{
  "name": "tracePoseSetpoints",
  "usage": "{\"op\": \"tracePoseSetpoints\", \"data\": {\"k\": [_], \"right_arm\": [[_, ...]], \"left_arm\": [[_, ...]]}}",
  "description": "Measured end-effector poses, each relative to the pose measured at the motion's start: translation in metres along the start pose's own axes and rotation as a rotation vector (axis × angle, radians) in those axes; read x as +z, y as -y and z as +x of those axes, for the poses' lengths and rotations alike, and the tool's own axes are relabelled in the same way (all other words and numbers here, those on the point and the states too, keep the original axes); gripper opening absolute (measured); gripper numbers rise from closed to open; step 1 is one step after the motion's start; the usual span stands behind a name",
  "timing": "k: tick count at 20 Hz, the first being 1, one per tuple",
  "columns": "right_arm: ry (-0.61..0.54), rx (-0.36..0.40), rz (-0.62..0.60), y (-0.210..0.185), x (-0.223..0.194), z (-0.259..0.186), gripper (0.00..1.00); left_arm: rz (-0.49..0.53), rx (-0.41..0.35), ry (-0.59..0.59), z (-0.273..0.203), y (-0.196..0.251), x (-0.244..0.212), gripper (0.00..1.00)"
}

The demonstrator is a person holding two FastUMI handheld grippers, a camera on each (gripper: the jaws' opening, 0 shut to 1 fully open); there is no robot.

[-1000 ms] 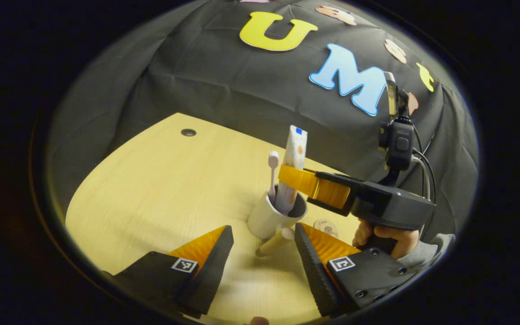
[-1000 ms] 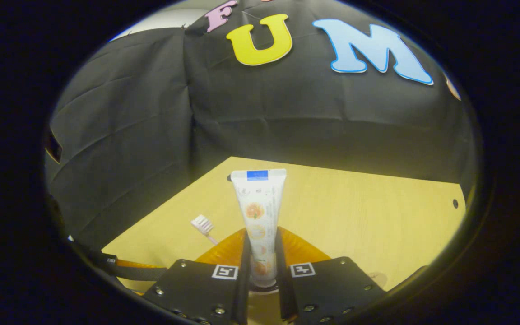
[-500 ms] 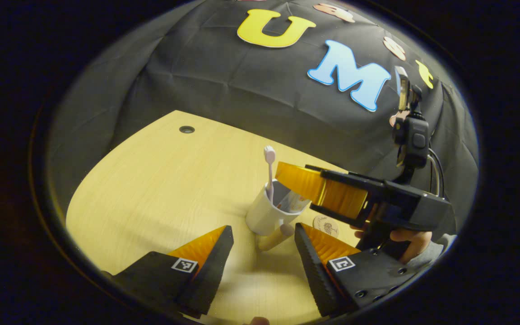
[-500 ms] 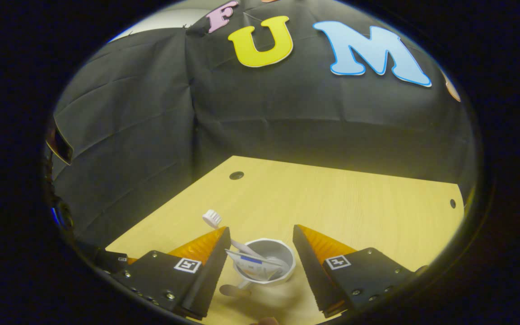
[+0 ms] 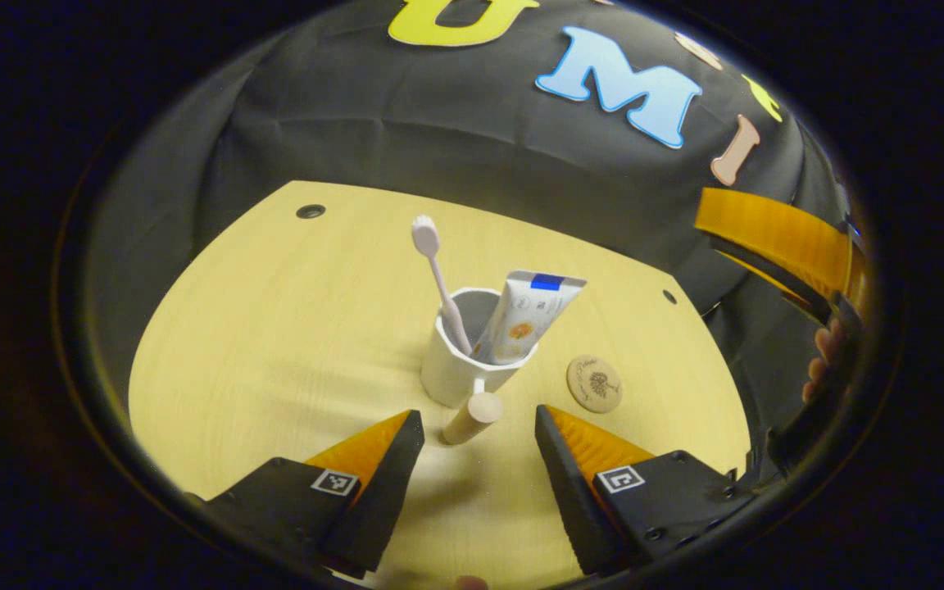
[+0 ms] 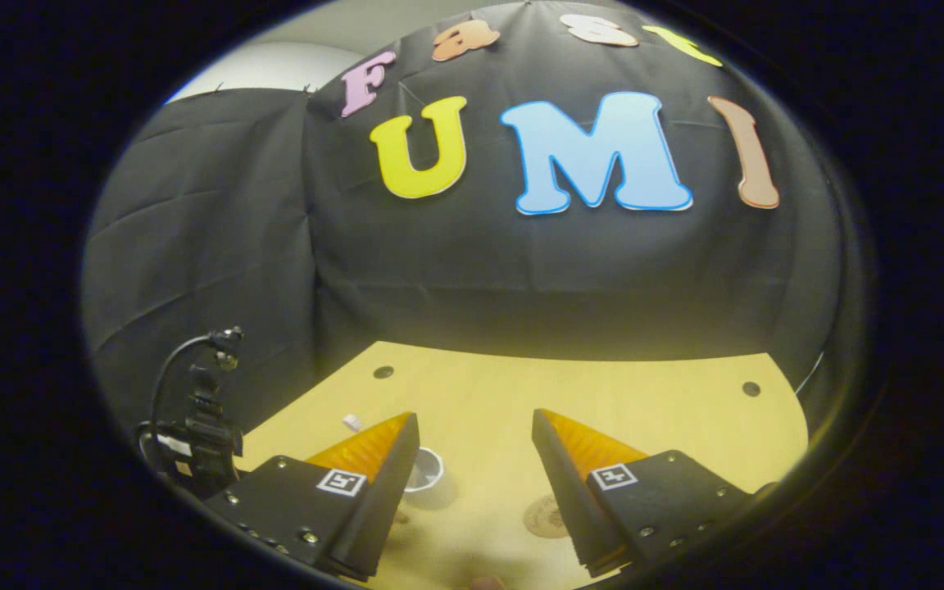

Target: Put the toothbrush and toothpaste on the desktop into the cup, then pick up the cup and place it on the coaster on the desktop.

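A white cup [image 5: 449, 375] with a wooden handle [image 5: 472, 416] stands upright on the yellow desktop [image 5: 275, 328]. A toothbrush [image 5: 436, 266] and a toothpaste tube [image 5: 526, 315] lean inside it. A round wooden coaster [image 5: 594, 383] lies just right of the cup, apart from it. My left gripper [image 5: 477, 415] is open, its fingertips on either side of the cup's handle without touching it. My right gripper [image 6: 474, 416] is open and empty, high above the desk; the cup's rim [image 6: 429, 470] and the coaster [image 6: 544, 516] peek out below it. In the left gripper view the right gripper [image 5: 777, 238] hangs at the far right.
Small round holes [image 5: 310, 211] [image 5: 669, 297] mark the desk near its far edge. Black cloth walls close the desk in at the back and sides. The left gripper's camera mount and cable [image 6: 200, 430] stand at the left of the right gripper view.
The right gripper opened and let go of the toothpaste, which dropped into the cup. That gripper then rose and drew away to the right. The left gripper stayed open by the handle.
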State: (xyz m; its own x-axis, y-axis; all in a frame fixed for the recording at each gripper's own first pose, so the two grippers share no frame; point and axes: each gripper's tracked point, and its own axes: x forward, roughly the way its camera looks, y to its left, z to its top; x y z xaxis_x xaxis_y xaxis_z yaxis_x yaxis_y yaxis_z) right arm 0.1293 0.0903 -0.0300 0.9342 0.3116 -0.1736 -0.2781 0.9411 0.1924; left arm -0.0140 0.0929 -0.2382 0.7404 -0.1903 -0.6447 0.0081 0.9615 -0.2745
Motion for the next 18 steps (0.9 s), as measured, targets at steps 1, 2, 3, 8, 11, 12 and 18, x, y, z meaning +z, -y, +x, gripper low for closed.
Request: {"op": "tracePoseSetpoints", "data": {"k": [1,2,3,8,11,12,18], "right_arm": [[-0.006,-0.018,0.005,0.008,-0.003,-0.006,0.84],[-0.011,-0.033,0.008,0.015,-0.005,-0.014,0.84],[-0.016,-0.054,0.01,0.024,-0.009,-0.02,0.84],[-0.077,-0.143,0.064,0.069,-0.038,-0.062,0.84],[-0.101,-0.172,0.087,0.085,-0.048,-0.068,0.84],[-0.108,-0.175,0.099,0.088,-0.052,-0.069,0.84],[-0.124,-0.19,0.16,0.102,-0.06,-0.066,0.84]], "left_arm": [[0.006,0.009,-0.024,0.001,0.0,-0.001,0.9],[0.016,0.017,-0.051,0.001,0.0,-0.004,0.9],[0.035,0.029,-0.083,0.003,-0.002,-0.005,0.9],[0.147,0.083,-0.23,0.023,-0.007,-0.001,0.9],[0.201,0.108,-0.303,0.032,-0.011,0.001,0.9],[0.216,0.112,-0.325,0.036,-0.011,0.0,0.9],[0.242,0.146,-0.432,0.058,-0.016,-0.012,0.94]]}}
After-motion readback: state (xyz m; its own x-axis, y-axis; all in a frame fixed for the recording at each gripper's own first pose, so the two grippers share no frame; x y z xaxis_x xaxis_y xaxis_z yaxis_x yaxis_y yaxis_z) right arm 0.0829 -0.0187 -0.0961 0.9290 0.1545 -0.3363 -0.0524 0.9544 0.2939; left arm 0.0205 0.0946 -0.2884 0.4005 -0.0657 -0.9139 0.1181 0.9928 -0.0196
